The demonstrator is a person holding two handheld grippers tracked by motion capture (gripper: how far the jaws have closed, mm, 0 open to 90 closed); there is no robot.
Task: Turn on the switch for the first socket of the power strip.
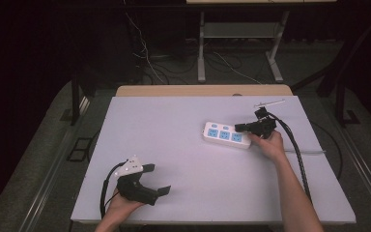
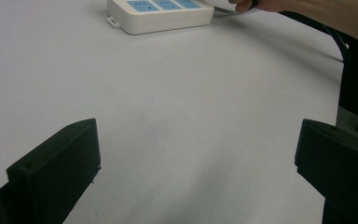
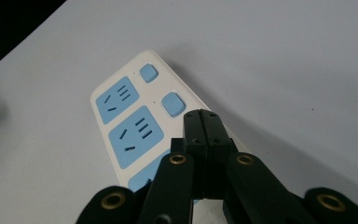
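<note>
Worktop (image 1: 183,145): wide pale grey sheet, bare over most of its surface, tan board edge showing along the far side. Dark floor beyond it, loose cables and a white metal frame (image 1: 241,34) at the back. Person's forearms enter from the near edge. White power strip (image 1: 226,135) lies flat on the right half of the worktop, long axis running left-right, three blue socket faces up; in the right gripper view (image 3: 130,121) two small blue buttons sit alongside the sockets. Right tongs (image 1: 241,127) held in the right hand (image 1: 269,143), reaching over the strip's right end; jaws clenched flat against each other with nothing between them, tips (image 3: 204,122) poised above the strip beside the nearer button — contact with it cannot be told. Black cable trails back from these tongs along the forearm. Left tongs (image 1: 157,180) rest low at the near left of the worktop, well apart from the strip, jaws released and spread wide (image 2: 196,158), grey three-cornered plate on top.
</note>
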